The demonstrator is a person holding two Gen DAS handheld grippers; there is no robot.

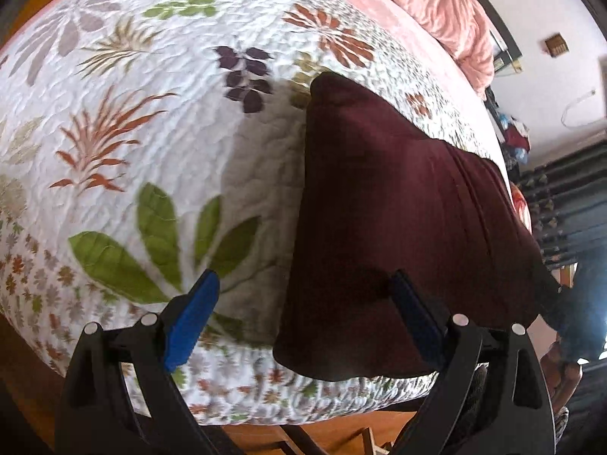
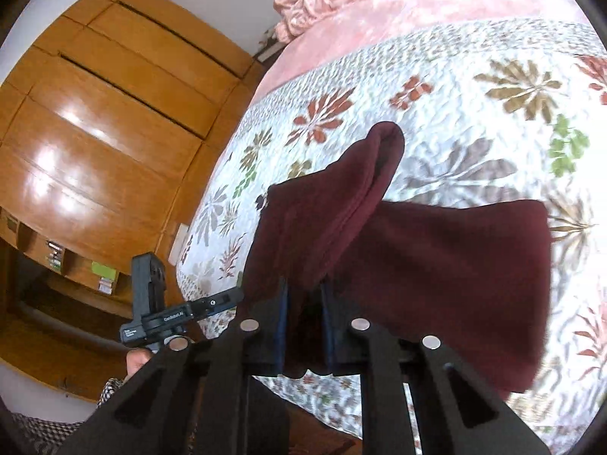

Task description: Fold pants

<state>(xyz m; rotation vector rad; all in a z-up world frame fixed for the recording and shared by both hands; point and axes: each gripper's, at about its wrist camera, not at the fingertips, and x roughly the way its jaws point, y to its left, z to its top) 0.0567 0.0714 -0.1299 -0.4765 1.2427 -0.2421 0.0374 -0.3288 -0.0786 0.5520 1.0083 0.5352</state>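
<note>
Pants of dark maroon fabric [image 1: 398, 208] lie on the bed's white quilted bedspread with a leaf print [image 1: 151, 121], near its foot edge. In the left wrist view their long axis runs from that near edge away toward the pink blanket [image 1: 436, 7] at the head end. The near end reaches almost to the bed's edge.

Left gripper [image 1: 303, 318]: jaws wide apart, nothing between them; one blue pad [image 1: 191, 322] is over bare bedspread, the other over the maroon cloth.

Right gripper [image 2: 305, 326]: jaws narrow, clamped on a fold of the pants [image 2: 436, 284], which rises off the bed in a raised peak.

Open bedspread lies broad beside the pants, on the left in the left wrist view. Wooden wardrobe doors [image 2: 114, 113] stand beyond the bed's side edge.
</note>
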